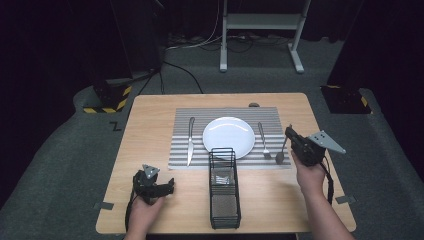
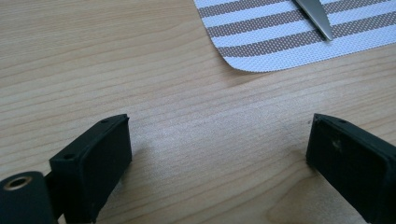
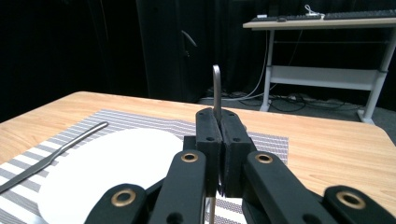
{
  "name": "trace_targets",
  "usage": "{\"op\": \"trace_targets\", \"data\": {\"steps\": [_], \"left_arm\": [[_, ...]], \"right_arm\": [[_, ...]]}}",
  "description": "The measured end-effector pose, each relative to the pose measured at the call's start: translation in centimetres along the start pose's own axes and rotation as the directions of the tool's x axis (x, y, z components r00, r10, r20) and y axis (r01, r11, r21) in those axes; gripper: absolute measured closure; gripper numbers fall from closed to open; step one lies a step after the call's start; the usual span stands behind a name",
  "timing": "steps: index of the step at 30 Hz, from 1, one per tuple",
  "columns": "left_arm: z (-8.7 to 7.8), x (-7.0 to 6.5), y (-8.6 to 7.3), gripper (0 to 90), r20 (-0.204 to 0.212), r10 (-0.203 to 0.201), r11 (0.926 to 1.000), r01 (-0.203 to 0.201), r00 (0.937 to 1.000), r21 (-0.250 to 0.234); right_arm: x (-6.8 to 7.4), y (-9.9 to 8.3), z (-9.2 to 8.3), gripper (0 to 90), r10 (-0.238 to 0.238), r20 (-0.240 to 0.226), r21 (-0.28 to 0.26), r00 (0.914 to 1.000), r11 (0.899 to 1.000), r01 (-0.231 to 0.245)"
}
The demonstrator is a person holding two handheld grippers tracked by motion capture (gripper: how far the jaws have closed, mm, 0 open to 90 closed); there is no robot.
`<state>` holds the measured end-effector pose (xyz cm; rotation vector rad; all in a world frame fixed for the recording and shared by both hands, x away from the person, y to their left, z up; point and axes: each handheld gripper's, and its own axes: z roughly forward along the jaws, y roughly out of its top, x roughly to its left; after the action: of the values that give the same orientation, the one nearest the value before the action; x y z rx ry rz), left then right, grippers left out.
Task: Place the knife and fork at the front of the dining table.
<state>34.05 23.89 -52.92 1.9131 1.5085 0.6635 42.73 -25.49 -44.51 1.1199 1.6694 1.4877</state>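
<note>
High view: wooden table (image 1: 150,115) carrying a striped placemat (image 1: 182,155), with a white plate (image 1: 228,137) at its centre.
Right gripper (image 1: 291,135): jaws clamped tight on the handle of a spoon (image 1: 281,152); bowl end hangs down onto the mat's right edge, just right of the fork (image 1: 263,141).
Right gripper view: spoon handle (image 3: 216,92) stands upright out of the closed pads (image 3: 208,135).
Left gripper (image 1: 167,186): rests near the table's front left, jaws wide apart, nothing between them.
Knife (image 1: 190,141): left of plate, on mat.
Wire caddy (image 1: 224,187): in front of plate, between the hands.
</note>
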Motion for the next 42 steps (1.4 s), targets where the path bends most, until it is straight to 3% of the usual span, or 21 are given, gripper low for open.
{"op": "trace_targets", "data": {"steps": [14, 29, 42], "left_arm": [[-0.2, -0.3, -0.1, 7.8, -0.012, 0.014, 0.9999, -0.015, 0.9998, -0.008], [-0.3, -0.5, -0.2, 8.9, -0.016, 0.022, 0.9996, -0.023, 0.9996, -0.019], [-0.3, -0.5, -0.3, 9.6, -0.01, 0.027, 0.9994, -0.028, 0.9996, -0.02]], "right_arm": [[-2.3, -0.4, 4.8, 87.5, 0.083, 0.016, 0.038, 0.9964, 0.996, -0.083], [-3.1, -1.5, 10.6, 86.2, 0.099, 0.084, 0.16, 0.9916, 0.981, -0.111], [-3.3, -2.6, 13.0, 85.4, 0.093, 0.104, 0.24, 0.9902, 0.964, -0.116]]}}
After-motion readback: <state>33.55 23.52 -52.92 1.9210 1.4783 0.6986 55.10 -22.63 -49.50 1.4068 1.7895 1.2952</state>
